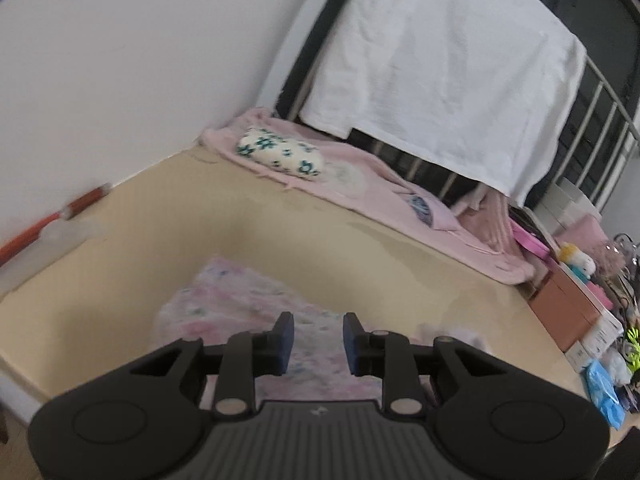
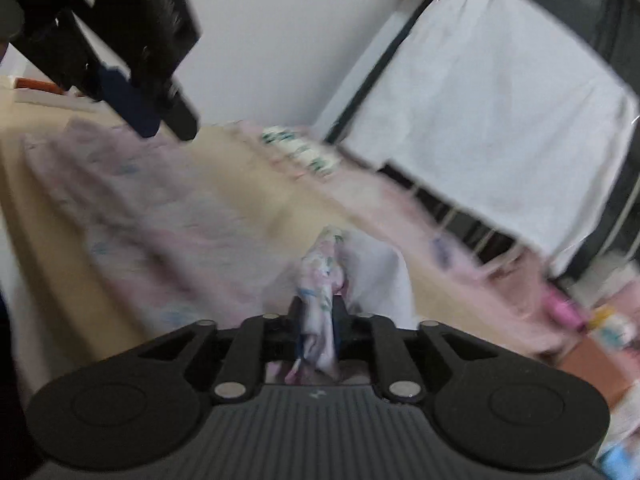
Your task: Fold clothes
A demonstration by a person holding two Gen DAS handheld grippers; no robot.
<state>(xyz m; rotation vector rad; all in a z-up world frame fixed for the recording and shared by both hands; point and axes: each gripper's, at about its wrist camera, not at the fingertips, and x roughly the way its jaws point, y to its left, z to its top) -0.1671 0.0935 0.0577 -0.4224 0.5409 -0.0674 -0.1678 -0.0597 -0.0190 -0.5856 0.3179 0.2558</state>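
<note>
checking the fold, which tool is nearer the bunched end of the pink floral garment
Right. The right tool is clamped on the pink floral garment's bunched end; the left tool hovers open above the garment's flat part.

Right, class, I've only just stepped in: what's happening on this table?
A person with a handheld gripper in each hand is folding a pink floral cotton garment spread on a beige table. The right gripper has a bunched fold of the fabric clamped between its fingers. The left gripper hangs above the cloth with its fingers apart and nothing between them. At the table's far edge, a small flowered pillow lies on a pink blanket.
</note>
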